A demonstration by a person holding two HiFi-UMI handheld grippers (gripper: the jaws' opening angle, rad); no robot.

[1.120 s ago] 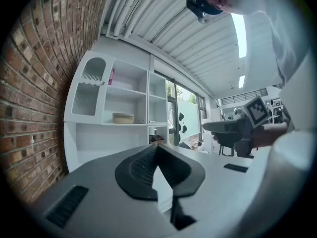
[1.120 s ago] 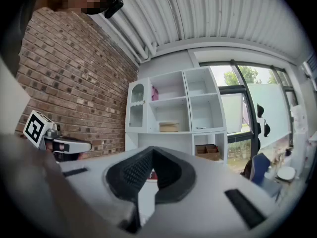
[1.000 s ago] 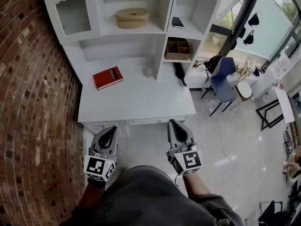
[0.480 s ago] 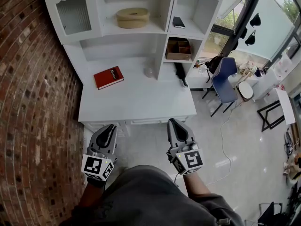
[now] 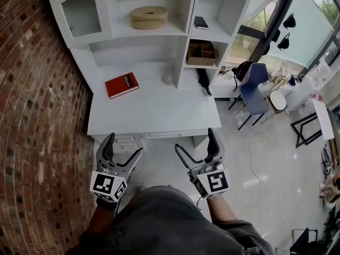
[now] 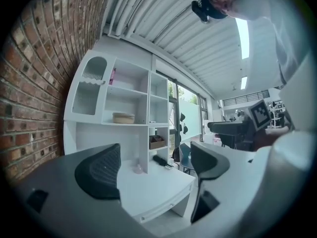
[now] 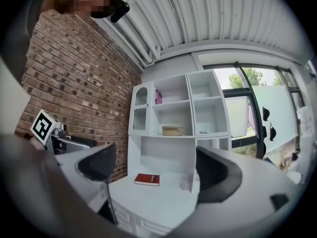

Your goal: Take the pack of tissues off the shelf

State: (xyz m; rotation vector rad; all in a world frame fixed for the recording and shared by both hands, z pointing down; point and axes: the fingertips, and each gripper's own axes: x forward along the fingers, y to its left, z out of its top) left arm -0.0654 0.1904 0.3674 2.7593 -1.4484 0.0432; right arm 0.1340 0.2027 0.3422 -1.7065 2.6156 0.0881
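Note:
A small pink pack [image 7: 158,96], which may be the tissues, stands upright high in the white shelf unit [image 5: 183,33]; the left gripper view shows this pink pack [image 6: 113,76] too, and the head view cuts it off. Both grippers hang in front of the white desk [image 5: 154,113], well below and short of the shelves. My left gripper [image 5: 125,145] is opening, with nothing between its pads [image 6: 99,175]. My right gripper [image 5: 195,141] is opening too, and nothing lies between its pads [image 7: 215,175].
A red book [image 5: 121,85] and a small clear glass [image 5: 168,81] lie on the desk. A tan round box [image 5: 149,18], a dark flat item [image 5: 201,23] and a brown open box [image 5: 201,53] sit on shelves. A brick wall [image 5: 37,116] stands left, a blue chair [image 5: 249,92] right.
Both grippers were shut in the earlier frames and now stand spread wide. Their place in front of the desk is about the same.

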